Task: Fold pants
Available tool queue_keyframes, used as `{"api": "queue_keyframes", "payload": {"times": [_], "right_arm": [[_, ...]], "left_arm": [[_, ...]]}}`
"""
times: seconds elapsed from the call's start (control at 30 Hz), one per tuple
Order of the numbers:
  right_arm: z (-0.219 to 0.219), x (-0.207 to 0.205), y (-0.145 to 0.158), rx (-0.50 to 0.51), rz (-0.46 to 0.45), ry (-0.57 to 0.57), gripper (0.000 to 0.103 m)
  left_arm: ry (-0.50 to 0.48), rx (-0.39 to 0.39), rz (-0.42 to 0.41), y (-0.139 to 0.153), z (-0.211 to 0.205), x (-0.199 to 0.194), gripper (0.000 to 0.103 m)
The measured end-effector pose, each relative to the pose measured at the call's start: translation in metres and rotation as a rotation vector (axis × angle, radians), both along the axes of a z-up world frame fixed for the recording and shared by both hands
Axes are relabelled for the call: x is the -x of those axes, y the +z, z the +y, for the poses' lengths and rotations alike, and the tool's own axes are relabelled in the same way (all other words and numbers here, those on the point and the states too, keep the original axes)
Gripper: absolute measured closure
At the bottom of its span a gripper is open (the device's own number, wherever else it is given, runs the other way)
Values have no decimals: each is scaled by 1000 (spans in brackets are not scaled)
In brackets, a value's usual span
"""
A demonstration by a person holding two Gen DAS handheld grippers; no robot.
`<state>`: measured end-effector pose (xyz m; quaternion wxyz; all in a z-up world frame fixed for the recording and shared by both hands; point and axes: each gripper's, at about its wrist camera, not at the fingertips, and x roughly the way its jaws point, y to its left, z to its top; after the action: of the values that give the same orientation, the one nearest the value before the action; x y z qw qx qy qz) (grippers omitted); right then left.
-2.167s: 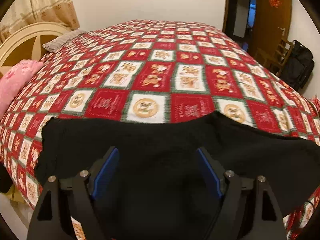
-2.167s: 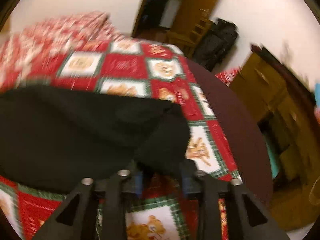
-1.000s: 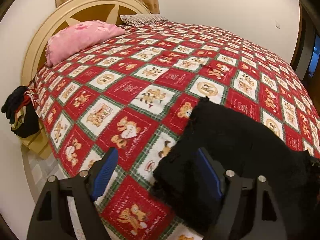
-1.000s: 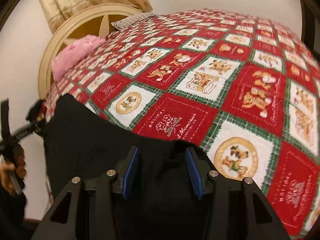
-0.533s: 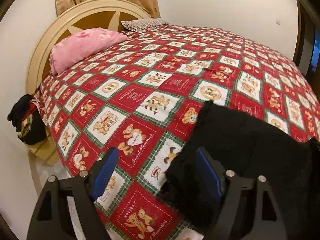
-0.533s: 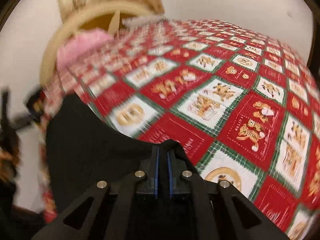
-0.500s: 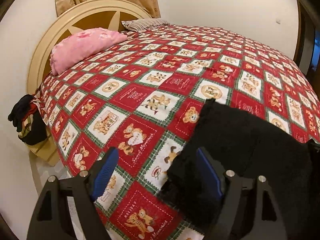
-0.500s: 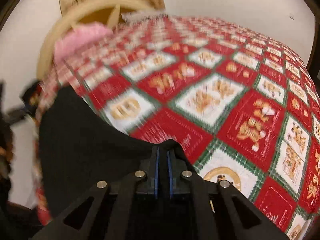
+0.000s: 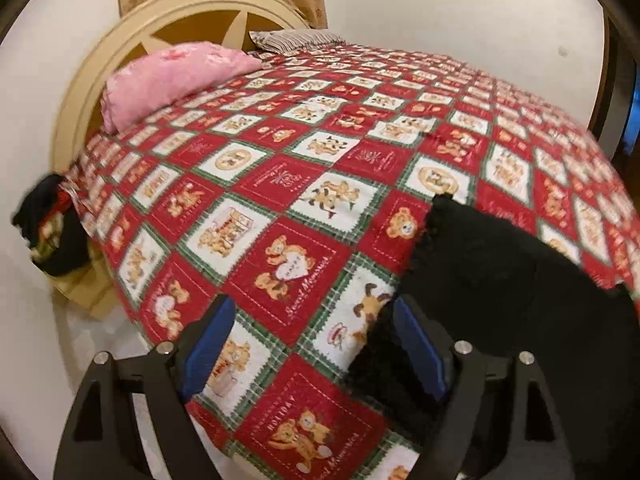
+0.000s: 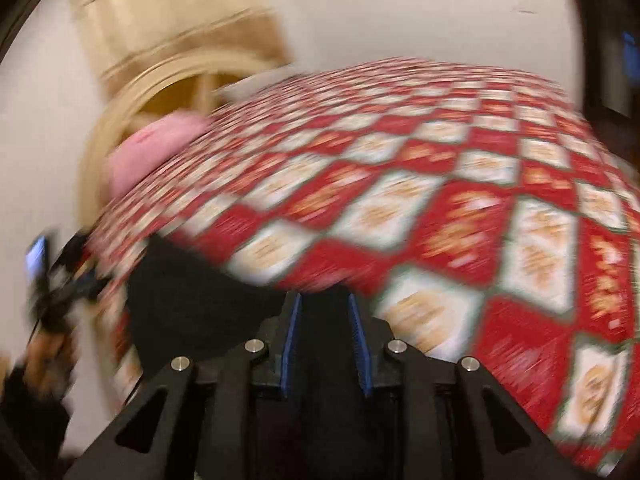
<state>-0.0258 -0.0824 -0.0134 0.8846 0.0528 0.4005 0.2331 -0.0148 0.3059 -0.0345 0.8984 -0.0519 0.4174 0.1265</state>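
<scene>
Bed (image 9: 320,184) in red patchwork quilt, pink pillow (image 9: 172,76), striped pillow (image 9: 296,38), black pants (image 9: 520,300)

right wrist view motion-blurred, quilt (image 10: 420,208) prints unreadable, black pants (image 9: 520,280) cut off by right and bottom edges, pad contact with cloth unclear, left-edge hand (image 10: 44,356) smeared

We see black pants (image 9: 500,280) on a red, white and green checked bedspread (image 9: 320,168), a pink pillow (image 9: 172,76)

Left tool (image 9: 312,344) gapes wide; right tool (image 10: 324,344) jaws are opening.
</scene>
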Motion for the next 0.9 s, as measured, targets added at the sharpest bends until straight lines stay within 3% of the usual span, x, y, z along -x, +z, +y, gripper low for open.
{"api": "queue_keyframes", "payload": {"times": [0.07,0.2,0.33,0.43,0.47,0.53,0.57,0.6,0.63,0.73,0.9], "right_arm": [[37,24,-6,9,-10,110,76],[95,56,-29,122,-37,268,51],[124,69,-55,295,-55,316,52],[131,70,-79,427,-43,331,52],[130,75,-81,440,-79,336,52],[126,77,-79,432,-94,332,67],[123,75,-78,422,-85,322,86],[121,72,-77,402,-67,321,90],[121,74,-76,397,-65,319,91],[113,77,-65,340,-73,306,98],[106,88,-46,258,-89,365,99]], "left_arm": [[-12,30,-3,-1,0,5,12],[-111,6,57,-16,-22,7,11],[-161,6,86,-25,-34,5,11],[-143,53,100,-32,-36,-3,11],[-142,92,104,-34,-35,-5,11],[-146,164,104,-38,-35,-7,18],[-148,201,102,-39,-35,-8,31],[-150,240,102,-40,-34,-9,39],[-133,252,98,-39,-34,-11,42],[-94,261,69,-33,-30,-8,64],[-88,275,25,-20,-27,8,64]]}}
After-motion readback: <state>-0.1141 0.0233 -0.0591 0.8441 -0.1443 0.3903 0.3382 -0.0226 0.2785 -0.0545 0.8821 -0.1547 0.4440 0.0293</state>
